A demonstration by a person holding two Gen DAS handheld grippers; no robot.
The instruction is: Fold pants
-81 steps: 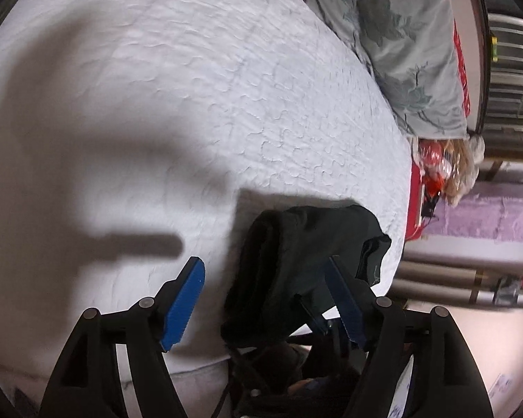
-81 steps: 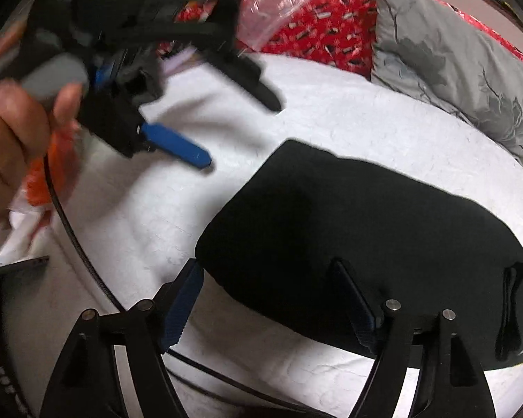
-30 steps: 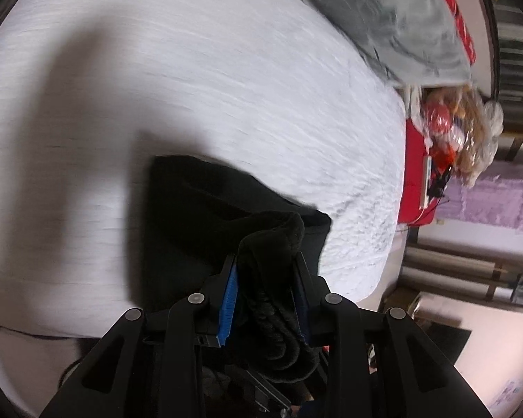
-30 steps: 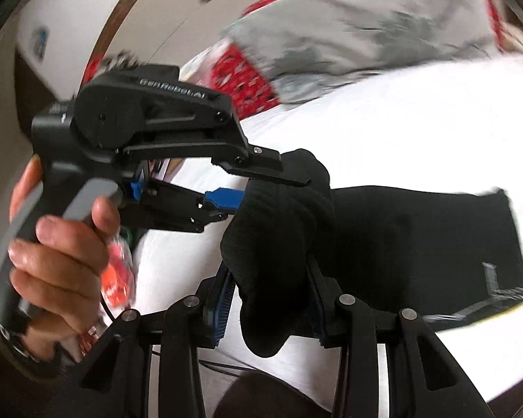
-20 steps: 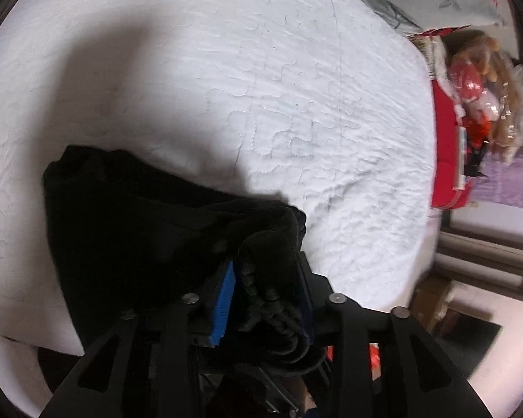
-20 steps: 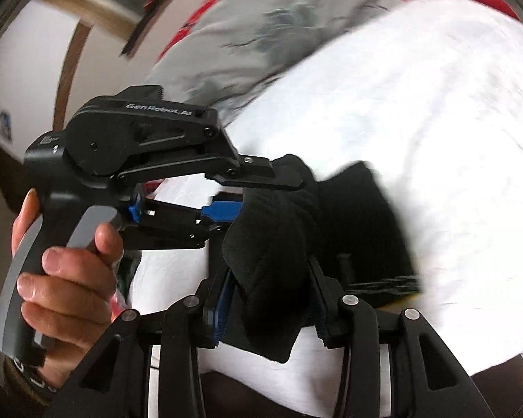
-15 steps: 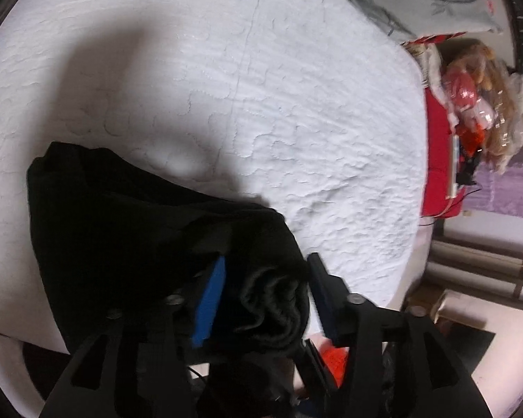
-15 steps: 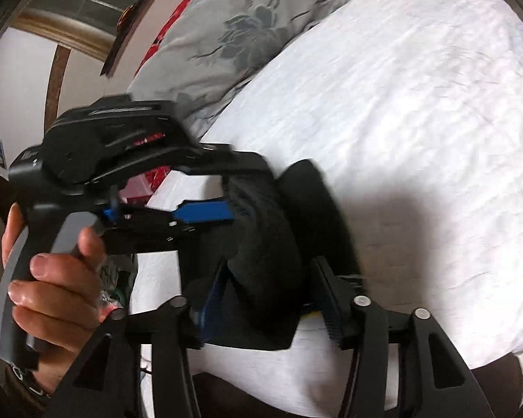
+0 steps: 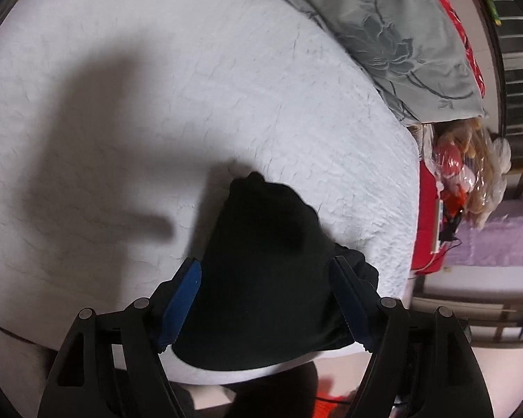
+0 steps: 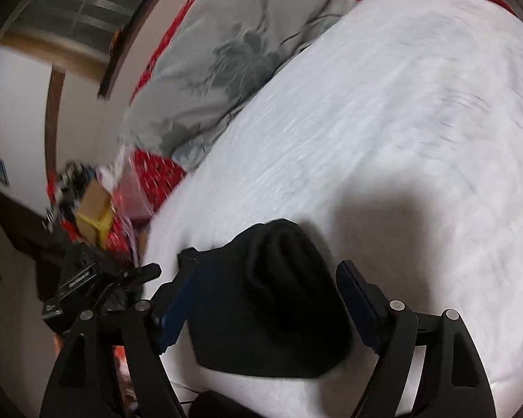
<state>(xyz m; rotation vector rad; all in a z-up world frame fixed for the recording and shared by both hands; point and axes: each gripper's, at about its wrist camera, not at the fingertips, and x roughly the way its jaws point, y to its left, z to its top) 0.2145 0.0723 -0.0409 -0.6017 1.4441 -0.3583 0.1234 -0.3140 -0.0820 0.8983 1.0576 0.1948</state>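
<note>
The black pants (image 9: 261,271) lie folded into a compact bundle on the white quilted bed (image 9: 191,104), near its front edge. My left gripper (image 9: 266,304) is open, its blue-padded fingers spread on either side of the bundle without holding it. In the right wrist view the same bundle (image 10: 272,299) sits between the spread fingers of my right gripper (image 10: 265,310), which is also open. The left gripper's black body (image 10: 87,285) shows at the lower left of that view.
A grey floral pillow (image 9: 383,28) lies at the head of the bed, also in the right wrist view (image 10: 233,59). Red bedding, plastic bags and clutter (image 9: 463,174) sit beside the bed. A cardboard box (image 10: 94,202) stands by the bed's side.
Both grippers were shut on the lifted end of the pants, folded it over, then opened. The pants now lie released as a smaller bundle and both grippers have drawn back.
</note>
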